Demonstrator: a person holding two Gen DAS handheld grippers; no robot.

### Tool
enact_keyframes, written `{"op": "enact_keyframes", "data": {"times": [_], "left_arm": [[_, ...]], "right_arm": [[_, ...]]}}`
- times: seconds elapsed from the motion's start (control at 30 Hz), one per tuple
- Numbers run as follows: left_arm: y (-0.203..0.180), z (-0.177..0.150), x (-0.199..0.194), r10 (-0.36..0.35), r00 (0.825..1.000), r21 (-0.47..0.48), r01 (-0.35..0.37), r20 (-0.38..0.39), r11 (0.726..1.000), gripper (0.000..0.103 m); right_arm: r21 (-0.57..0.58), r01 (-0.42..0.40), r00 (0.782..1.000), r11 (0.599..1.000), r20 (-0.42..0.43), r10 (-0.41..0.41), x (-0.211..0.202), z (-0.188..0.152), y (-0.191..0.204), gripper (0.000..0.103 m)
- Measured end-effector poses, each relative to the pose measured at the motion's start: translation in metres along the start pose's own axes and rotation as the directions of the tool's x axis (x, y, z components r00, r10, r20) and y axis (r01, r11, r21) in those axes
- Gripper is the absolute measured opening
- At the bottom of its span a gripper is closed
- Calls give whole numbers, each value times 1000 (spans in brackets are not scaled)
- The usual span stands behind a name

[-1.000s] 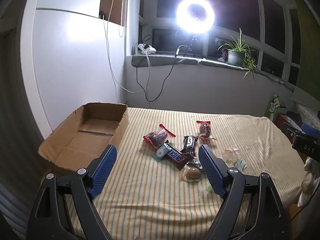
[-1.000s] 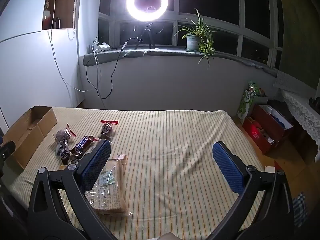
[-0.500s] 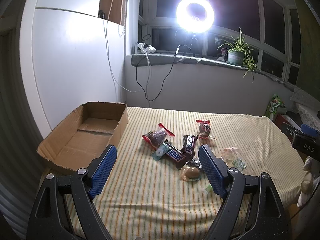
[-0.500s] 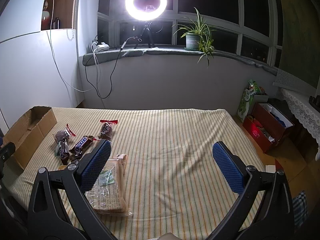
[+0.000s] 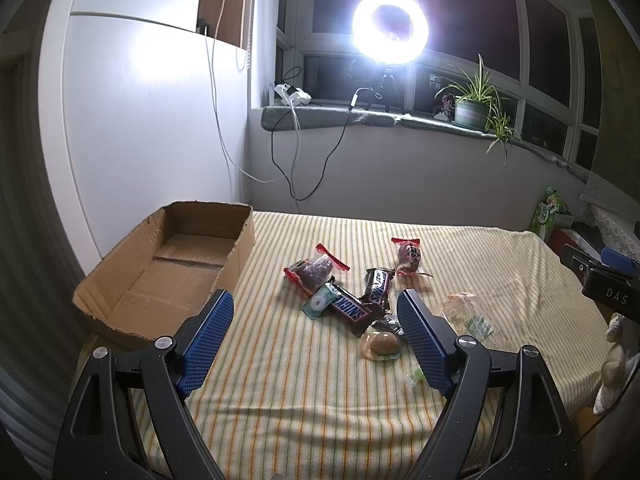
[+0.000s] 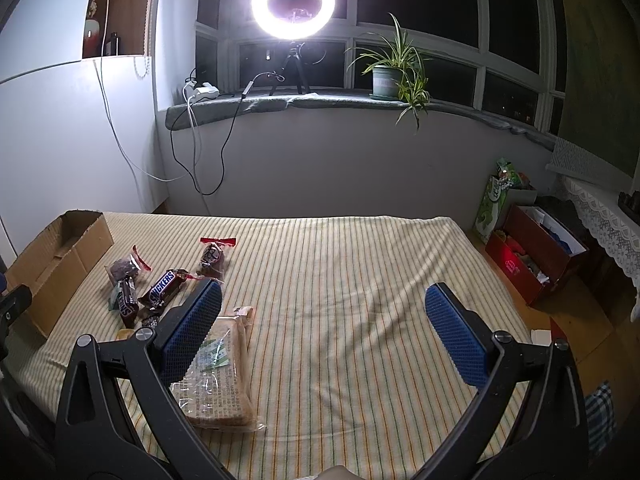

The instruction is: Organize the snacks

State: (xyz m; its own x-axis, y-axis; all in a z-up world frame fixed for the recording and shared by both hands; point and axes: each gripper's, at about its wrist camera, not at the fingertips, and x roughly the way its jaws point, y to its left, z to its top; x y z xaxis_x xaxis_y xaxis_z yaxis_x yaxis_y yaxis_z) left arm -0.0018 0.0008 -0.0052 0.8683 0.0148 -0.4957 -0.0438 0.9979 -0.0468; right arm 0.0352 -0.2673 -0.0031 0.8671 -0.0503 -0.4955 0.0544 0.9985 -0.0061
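Little has changed in the last second: both tools, left tool and right tool, hover spread and empty over the bed, snacks still scattered beside the empty cardboard box, so sorting hasn't begun.

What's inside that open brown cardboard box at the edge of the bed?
Nothing visible: the open brown cardboard box shows only its bare floor flaps. Its near inside corner is hidden behind the box wall and the left gripper. The snacks all lie outside on the striped cloth.
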Motion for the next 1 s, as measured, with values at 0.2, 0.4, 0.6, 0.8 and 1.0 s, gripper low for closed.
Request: {"op": "enact_keyframes", "data": {"times": [0.2,0.4,0.6,0.8,1.0], "left_arm": [[0,-1,0,-3,1000,-2,3,0,1000,84],[0,-2,2,-7,1000,-2,7,-3,1000,84],[0,-3,2,-7,1000,-1,7,-3,1000,84],[-1,-4,3,-8,1000,0,8,-4,1000,84],[-2,-5,2,-9,1000,-1,9,-6,1000,84]], "right_arm": [[-1,0,1000,1000,-1,0,0,-1,0,103],[-1,-1,1000,1000,-4,1,2,-2,1,103],[-1,-3,1000,1000,-5,3,2,-3,1,103],[-2,-2,1000,1000,-6,2,2,-2,1,103],[-4,-2,1000,1000,-10,2,5,-5,2,103]]}}
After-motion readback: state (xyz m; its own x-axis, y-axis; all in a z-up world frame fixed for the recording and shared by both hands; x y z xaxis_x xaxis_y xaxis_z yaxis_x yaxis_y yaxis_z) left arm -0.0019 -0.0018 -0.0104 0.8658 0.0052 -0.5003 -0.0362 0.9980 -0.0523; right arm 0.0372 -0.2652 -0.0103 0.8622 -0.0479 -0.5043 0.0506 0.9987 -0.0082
